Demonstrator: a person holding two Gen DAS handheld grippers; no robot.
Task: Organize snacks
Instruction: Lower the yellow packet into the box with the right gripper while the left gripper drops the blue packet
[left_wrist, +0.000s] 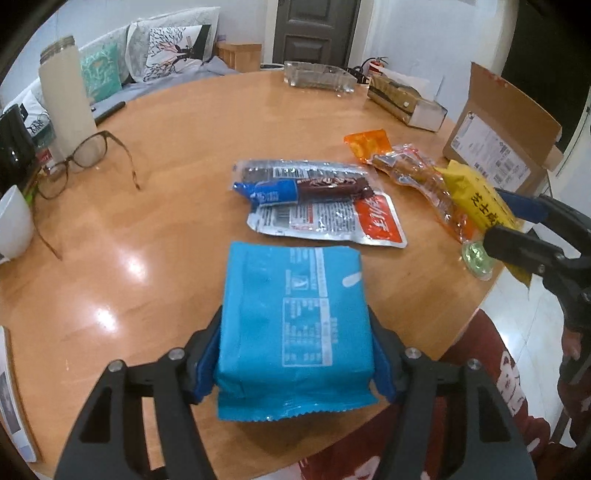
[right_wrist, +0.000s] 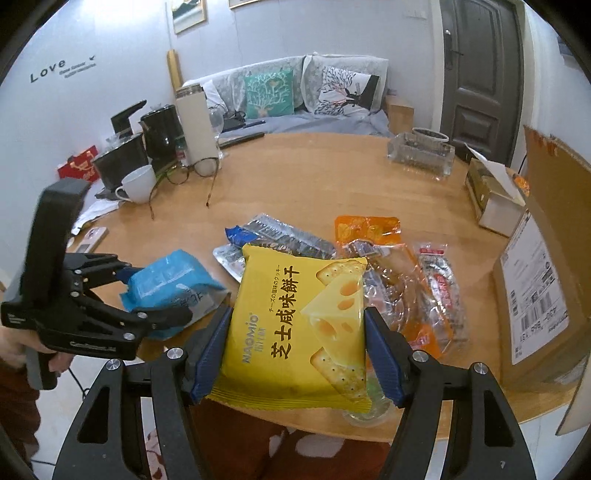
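Note:
My left gripper is shut on a blue snack pack and holds it above the near edge of the round wooden table. My right gripper is shut on a yellow cheese cracker pack above the table's near right edge. Each shows in the other view: the blue pack at left, the yellow pack at right. Loose snacks lie mid-table: a silver and orange pouch, a brown bar, an orange pack and clear wrapped snacks.
An open cardboard box stands at the right edge. A clear tray and a small carton sit at the back. Glasses, a tall cream bottle and a white cup are at left. A small clear cup sits near the right edge.

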